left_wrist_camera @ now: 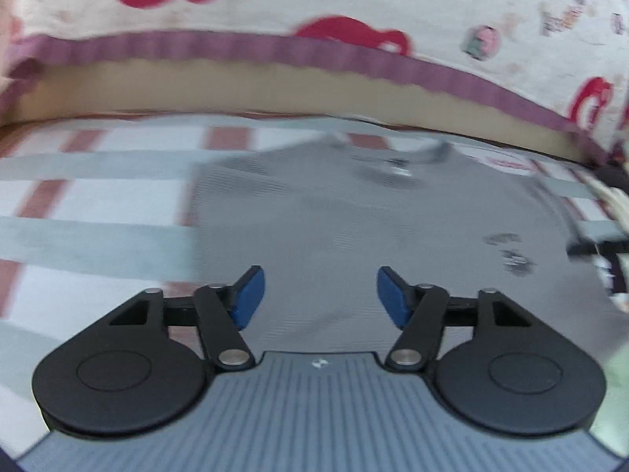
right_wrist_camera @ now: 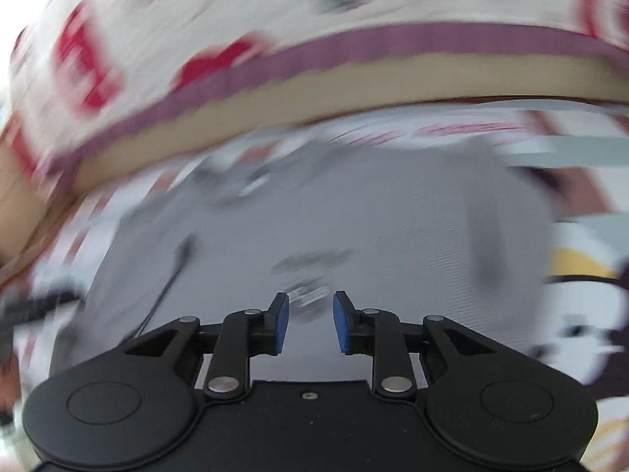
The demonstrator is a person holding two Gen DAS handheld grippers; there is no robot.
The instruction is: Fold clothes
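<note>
The right wrist view is smeared throughout: the shirt (right_wrist_camera: pixel 314 216) shows only as a grey patch, its dark print (right_wrist_camera: pixel 310 263) unreadable. In the left wrist view the shirt's print (left_wrist_camera: pixel 507 251) and collar label (left_wrist_camera: pixel 397 167) are too blurred to read, and the shirt's near edge is hidden behind the gripper body. A pale object (left_wrist_camera: pixel 613 196) is cut off at the right edge, unidentifiable.
</note>
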